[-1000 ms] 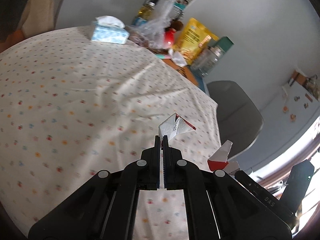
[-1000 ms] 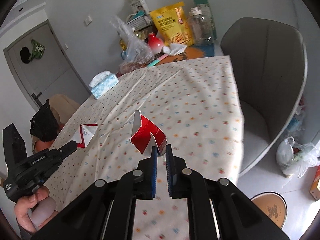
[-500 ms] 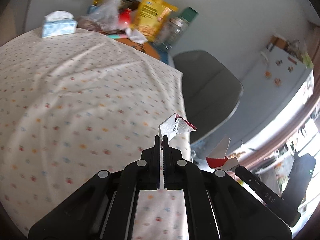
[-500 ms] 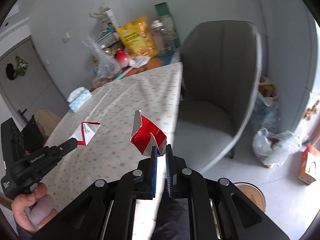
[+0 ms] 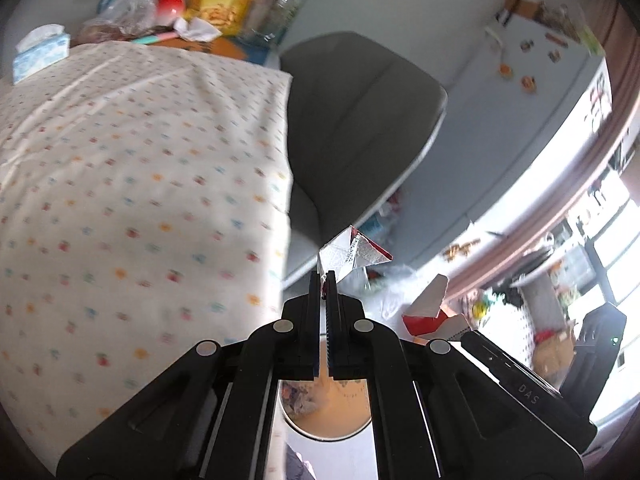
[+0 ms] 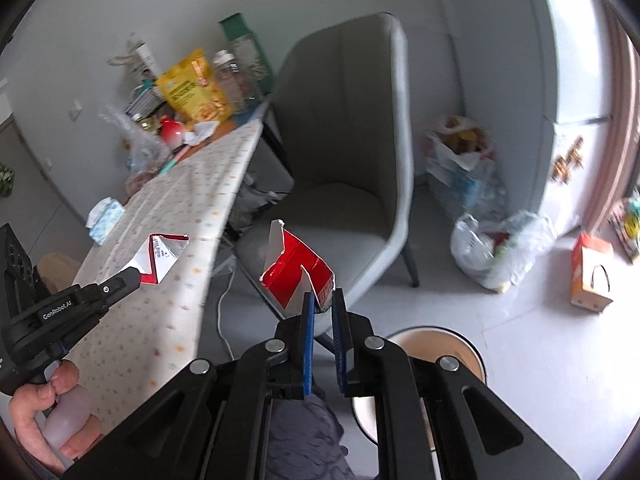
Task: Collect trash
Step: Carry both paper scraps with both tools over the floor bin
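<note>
Two torn carton scraps are in transit to the round bin [image 6: 436, 344] on the floor. The red scrap [image 6: 298, 276] is clamped in the right gripper [image 6: 323, 308], just short of the bin's near rim. The white scrap [image 5: 348, 254] is pinched in the left gripper [image 5: 325, 280], with the bin below and behind its fingertips.

Judged step: carry to disposal. Next: centre each scrap over the bin's mouth, then release.

The bin's contents are blurred and its rim is partly hidden by both grippers.
</note>
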`<state>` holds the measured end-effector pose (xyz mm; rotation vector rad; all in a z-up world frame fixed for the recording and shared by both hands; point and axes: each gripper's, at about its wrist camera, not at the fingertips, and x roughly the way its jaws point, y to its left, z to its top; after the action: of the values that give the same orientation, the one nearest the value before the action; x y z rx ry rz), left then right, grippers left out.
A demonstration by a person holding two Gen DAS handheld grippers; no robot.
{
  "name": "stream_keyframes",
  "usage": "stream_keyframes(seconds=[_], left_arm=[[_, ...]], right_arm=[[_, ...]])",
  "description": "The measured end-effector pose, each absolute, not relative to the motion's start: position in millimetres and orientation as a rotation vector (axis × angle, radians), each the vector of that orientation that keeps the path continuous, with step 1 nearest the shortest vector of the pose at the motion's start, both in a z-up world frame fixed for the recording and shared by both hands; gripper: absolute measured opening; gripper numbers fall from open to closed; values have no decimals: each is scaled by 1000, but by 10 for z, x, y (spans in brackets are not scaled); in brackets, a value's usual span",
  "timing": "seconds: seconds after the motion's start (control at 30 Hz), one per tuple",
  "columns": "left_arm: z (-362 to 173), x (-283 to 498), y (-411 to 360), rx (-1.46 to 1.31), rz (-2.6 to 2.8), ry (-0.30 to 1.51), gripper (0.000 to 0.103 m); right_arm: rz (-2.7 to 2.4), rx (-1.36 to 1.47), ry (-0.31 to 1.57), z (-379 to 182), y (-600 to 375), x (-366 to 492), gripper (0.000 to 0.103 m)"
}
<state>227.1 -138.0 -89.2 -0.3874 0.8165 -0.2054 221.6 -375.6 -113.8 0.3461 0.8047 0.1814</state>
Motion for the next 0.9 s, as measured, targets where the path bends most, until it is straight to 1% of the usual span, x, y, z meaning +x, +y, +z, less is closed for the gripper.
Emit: stream_keyframes(seconds=[0.2,0.57,0.6,0.63,0.67,0.7,0.77,0.9], left_arm=[[-1028,2325,-1709,-329,-225,863,3],[-1215,2405,-2055,-237,-238,930,3],[-1224,2410,-2089,-231,-241,934,3],[-1233,2416,-2112,-226,-243,937,3],[-1243,2417,-2142,-219,-246,941,3],[-1253,2418,-2166,-214,-248,945,3],[-1279,2428,-2223,-202,-255,956,3],[-1346,2425,-2400,-172,-276,985,3]], right_arm=[[127,396,849,-1464,-4112,2114,10],[39,514,932,-2199,-4575,2082,11],[35,521,939,-2258,-4599,2087,13],[25,522,947,-2300,-4614,2093,14],[15,533,956,-2359,-4648,2100,16],[23,569,965,-2429,-4694,2097,27],[29,592,963,-2481,-4746,2074,44],[29,588,957,-2496,-4834,2016,44]])
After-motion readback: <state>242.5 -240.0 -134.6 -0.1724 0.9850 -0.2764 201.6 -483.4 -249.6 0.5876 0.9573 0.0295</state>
